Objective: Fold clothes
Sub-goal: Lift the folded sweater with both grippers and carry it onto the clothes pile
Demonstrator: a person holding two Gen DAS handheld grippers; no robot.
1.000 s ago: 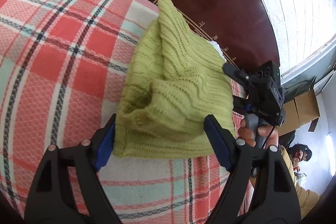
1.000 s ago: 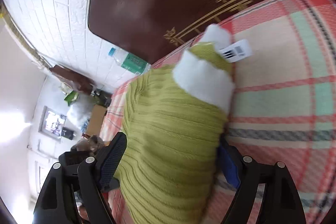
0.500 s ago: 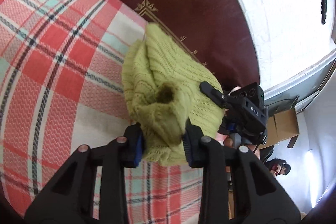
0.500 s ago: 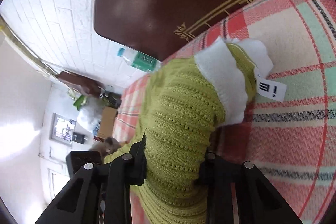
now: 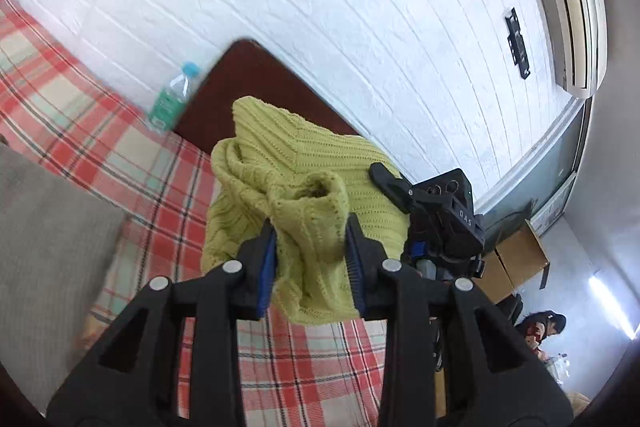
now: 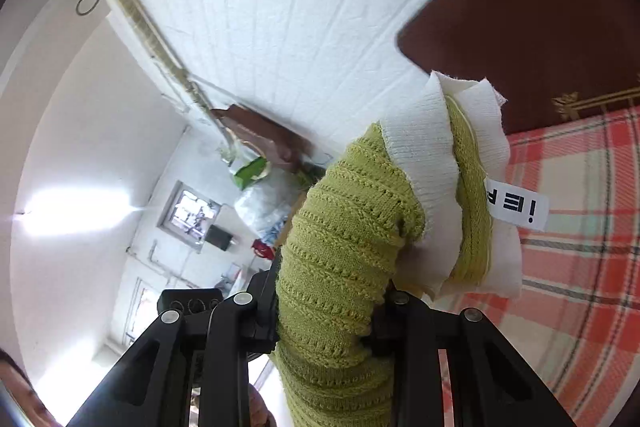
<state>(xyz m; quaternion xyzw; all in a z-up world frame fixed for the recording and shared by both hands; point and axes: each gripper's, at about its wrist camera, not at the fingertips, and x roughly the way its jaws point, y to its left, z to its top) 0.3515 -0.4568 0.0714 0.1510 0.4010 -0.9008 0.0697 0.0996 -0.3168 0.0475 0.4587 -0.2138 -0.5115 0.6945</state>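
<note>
Both grippers, left gripper (image 5: 310,259) and right gripper (image 6: 326,311), are lifting the clamped green knit sweater (image 5: 304,179) off the plaid bedspread (image 5: 120,155); keeping them level is helping.

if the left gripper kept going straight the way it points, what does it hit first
Beyond the green sweater clamped in the left gripper, probably the dark headboard, then the white wall; depth is unclear.

Both grippers were raised, the left gripper (image 5: 310,259) and right gripper (image 6: 326,301) each clamped tight on fabric.
</note>
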